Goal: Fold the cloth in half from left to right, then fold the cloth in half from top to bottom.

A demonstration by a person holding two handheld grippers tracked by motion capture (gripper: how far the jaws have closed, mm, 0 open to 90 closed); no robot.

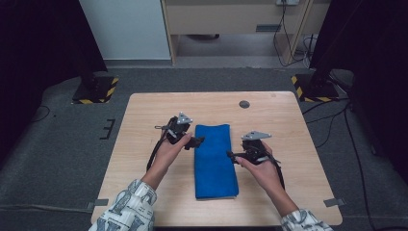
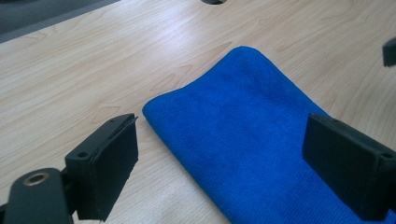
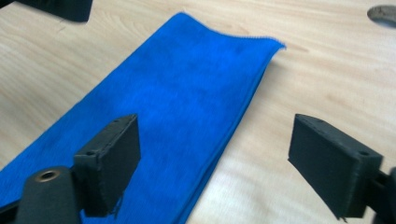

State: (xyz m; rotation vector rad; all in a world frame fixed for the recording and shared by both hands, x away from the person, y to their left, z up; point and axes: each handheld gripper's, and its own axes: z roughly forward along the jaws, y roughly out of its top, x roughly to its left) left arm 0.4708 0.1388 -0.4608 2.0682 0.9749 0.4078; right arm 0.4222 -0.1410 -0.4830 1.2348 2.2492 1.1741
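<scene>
Blue towel (image 1: 215,160) flat on pale wooden table (image 1: 284,125).

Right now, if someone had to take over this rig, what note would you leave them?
Left gripper: jaws open, empty, at the left long edge of the blue towel, near its far end.
Right gripper: jaws open, empty, at the towel's right long edge, about mid-length.
Towel: folded into a long strip, flat at the middle of the wooden table, one short end toward the person.
Done: lengthwise fold.
Left, probably: grip and fold again; nothing is held yet.
</scene>
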